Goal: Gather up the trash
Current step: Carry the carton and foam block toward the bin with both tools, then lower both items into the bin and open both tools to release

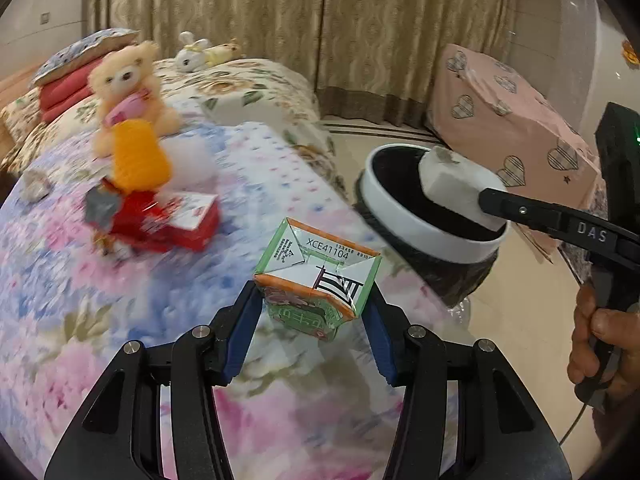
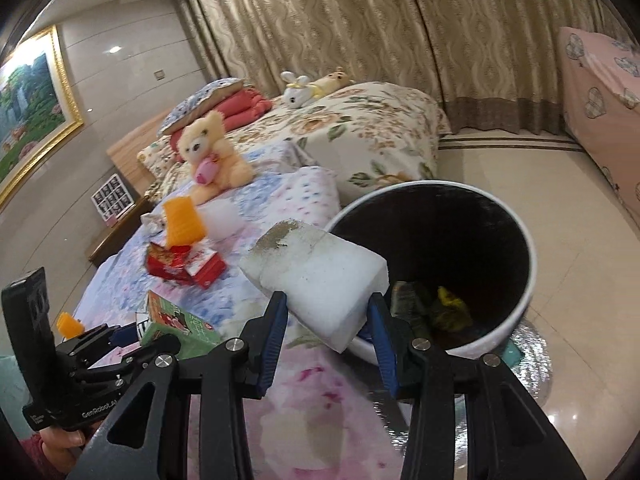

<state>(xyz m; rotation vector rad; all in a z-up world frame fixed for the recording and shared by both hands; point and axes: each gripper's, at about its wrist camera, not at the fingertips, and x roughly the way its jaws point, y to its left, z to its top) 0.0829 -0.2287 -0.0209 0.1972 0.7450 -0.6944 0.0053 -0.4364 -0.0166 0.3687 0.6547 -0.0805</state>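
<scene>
Trash in both tools, bin to the right

Bedspread, floral and quilted (image 1: 120, 320), carries the remaining litter at far left: an orange ribbed plastic cup (image 1: 138, 158) and a torn red cardboard packet (image 1: 168, 220), well apart from either tool. Left tool (image 1: 314, 320) is clenched on a small green-and-orange drink carton (image 1: 316, 280), its blue pads against the carton's two sides, printed end facing away. The carton hangs over the bed edge, with the bin ahead and to its right. Right tool (image 2: 328, 316) grasps a soiled white foam block (image 2: 320, 276), whose long axis runs away from the tool toward upper left. The round white-rimmed black waste bin (image 2: 520, 240) stands on the floor just beside the bed; some trash already lies inside. The block's near end overlaps the bin's rim in the right wrist view. Judgement: the right hand is nearer the bin and needs only a short carry rightward before release; the left must travel further.
</scene>
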